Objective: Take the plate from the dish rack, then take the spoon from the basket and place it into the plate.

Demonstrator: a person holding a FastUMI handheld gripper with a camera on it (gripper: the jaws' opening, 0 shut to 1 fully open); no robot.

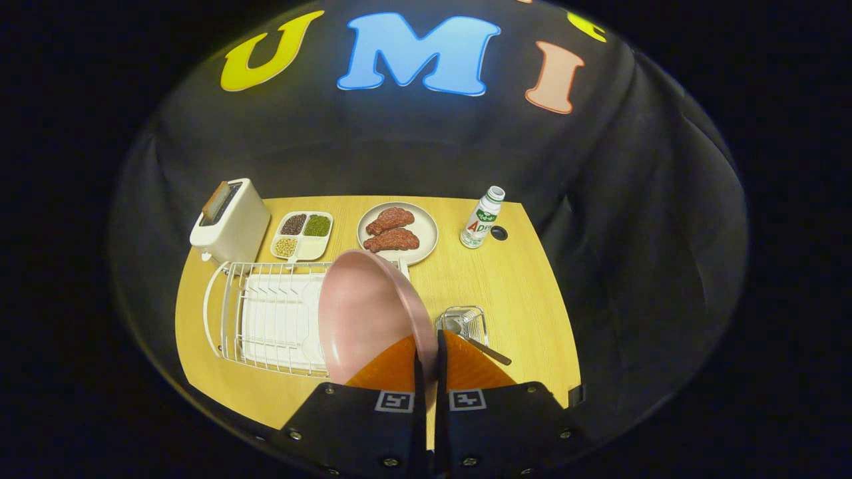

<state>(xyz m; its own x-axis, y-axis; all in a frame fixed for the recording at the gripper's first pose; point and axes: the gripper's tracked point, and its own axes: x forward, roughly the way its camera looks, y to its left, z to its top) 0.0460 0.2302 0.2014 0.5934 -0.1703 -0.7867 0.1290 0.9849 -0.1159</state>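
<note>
Gripper fingers clamp plate rim, plate tilted over dish rack right end; basket with spoon right of rack; behind: toaster, divided tray, meat plate, bottle, all on table.

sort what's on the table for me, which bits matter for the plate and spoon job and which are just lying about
Job: pink plate, pinched at its rim by the gripper, jaws shut on it; white dish rack; spoon in the small wire basket.

Lying about: toaster; tray of beans; plate of meat; bottle.
</note>
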